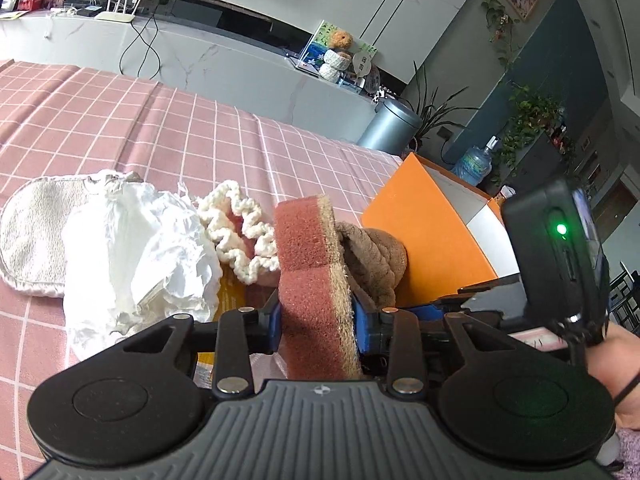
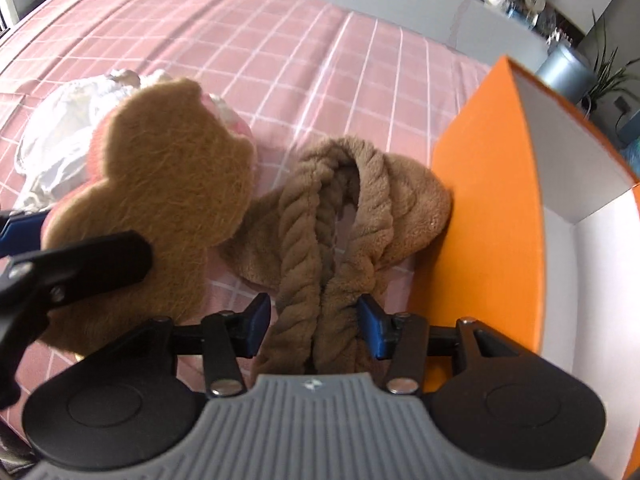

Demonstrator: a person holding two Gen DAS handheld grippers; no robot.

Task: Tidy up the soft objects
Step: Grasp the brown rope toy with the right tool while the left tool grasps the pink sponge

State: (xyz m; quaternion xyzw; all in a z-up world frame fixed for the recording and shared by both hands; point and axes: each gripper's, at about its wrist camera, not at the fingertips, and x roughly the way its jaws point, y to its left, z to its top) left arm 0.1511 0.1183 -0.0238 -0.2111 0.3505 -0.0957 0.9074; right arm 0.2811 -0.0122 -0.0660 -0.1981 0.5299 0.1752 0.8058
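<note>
My left gripper [image 1: 320, 324] is shut on a flower-shaped sponge [image 1: 310, 264], pink with a tan scrub face, which stands on edge between the blue pads. In the right wrist view the same sponge [image 2: 172, 184] shows its tan face, with a left finger [image 2: 80, 268] across it. My right gripper [image 2: 316, 328] points down over a brown plush twisted band [image 2: 320, 216] lying on the pink checked cloth. The band's strands run between the blue pads, and the jaws stand open around them. An orange box [image 2: 492, 200] with a white inside stands just right of the band.
Left of the sponge lie a cream crocheted ring [image 1: 240, 232], crumpled white paper [image 1: 136, 248] and a beige round pad [image 1: 32, 232]. The right tool's black housing [image 1: 560, 248] and a hand [image 1: 612, 364] are at the right. A counter [image 1: 240, 56] runs behind the table.
</note>
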